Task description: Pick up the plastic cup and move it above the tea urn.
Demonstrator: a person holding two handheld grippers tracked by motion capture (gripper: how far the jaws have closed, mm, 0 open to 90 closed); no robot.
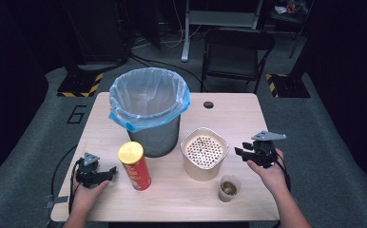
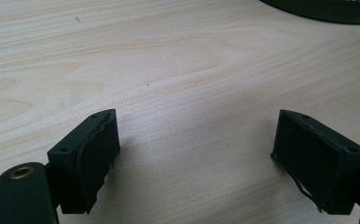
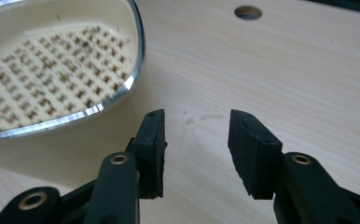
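The right tongs (image 1: 248, 153) hover just beside the cream strainer pot (image 1: 204, 153), their jaws parted with nothing between them, only bare counter (image 3: 280, 70) showing through the gap. The pot stands right of centre, its perforated insert speckled with dark residue, with the small cup (image 1: 229, 188) of brownish liquid just in front of it, near the right hand. The left tongs (image 1: 96, 173) rest released at the near left, jaws spread wide over bare wood, beside the red crisp can (image 1: 134, 166). Behind can and pot stands the bin (image 1: 149, 110) with its blue-edged liner.

The likely work is lifting the strainer pot or its insert. The risks, as I judge them: the jaw gap looks narrow against the pot's rounded metal rim (image 3: 122, 88), so a grip on one edge could slip or tilt the pot (its contents would then spill). A careless sweep of the right forearm could also knock over the cup, which sits close and looks light.
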